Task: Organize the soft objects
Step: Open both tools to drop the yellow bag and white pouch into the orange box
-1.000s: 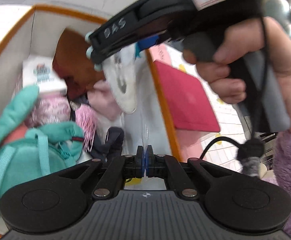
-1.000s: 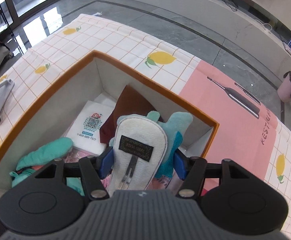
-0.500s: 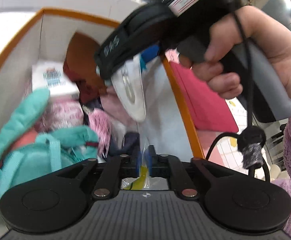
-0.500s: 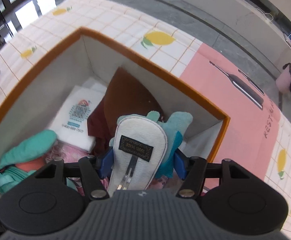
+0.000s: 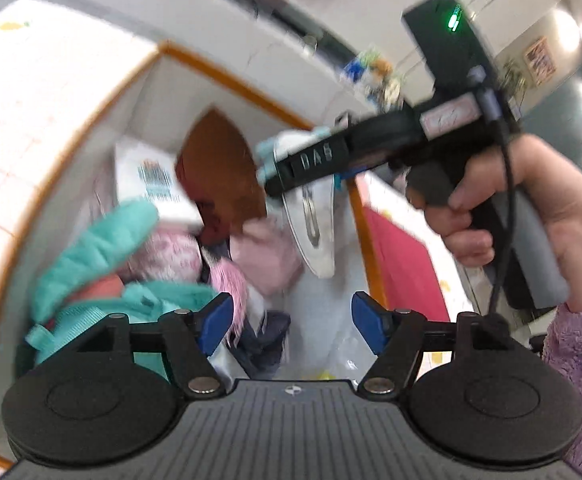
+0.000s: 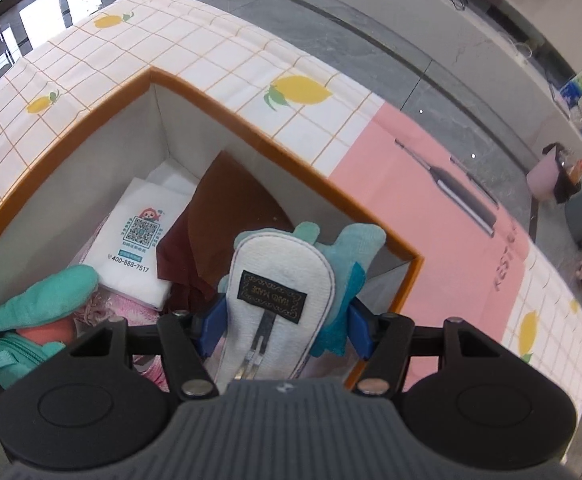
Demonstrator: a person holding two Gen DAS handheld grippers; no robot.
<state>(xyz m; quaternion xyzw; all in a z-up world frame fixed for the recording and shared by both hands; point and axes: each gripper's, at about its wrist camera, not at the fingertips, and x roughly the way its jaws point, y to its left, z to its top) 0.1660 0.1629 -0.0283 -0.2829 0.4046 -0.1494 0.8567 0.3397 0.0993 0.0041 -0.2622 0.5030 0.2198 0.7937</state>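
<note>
A lemon-print tablecloth (image 6: pixel 219 46) covers the table, with a pink mat (image 6: pixel 431 216) on it. A pink bin (image 6: pixel 543 178) stands on the grey floor (image 6: pixel 331 12).

Our left claw (image 5: pixel 291 322) is opening with nothing between its pads; our right claw (image 6: pixel 285 326), angled steeply downward, grips firmly.

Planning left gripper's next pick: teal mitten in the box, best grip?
Take the teal mitten across its rounded upper end, coming from above. That end lies atop the pile, clear of the box wall; its lower part is buried beside the teal pouch.
</note>
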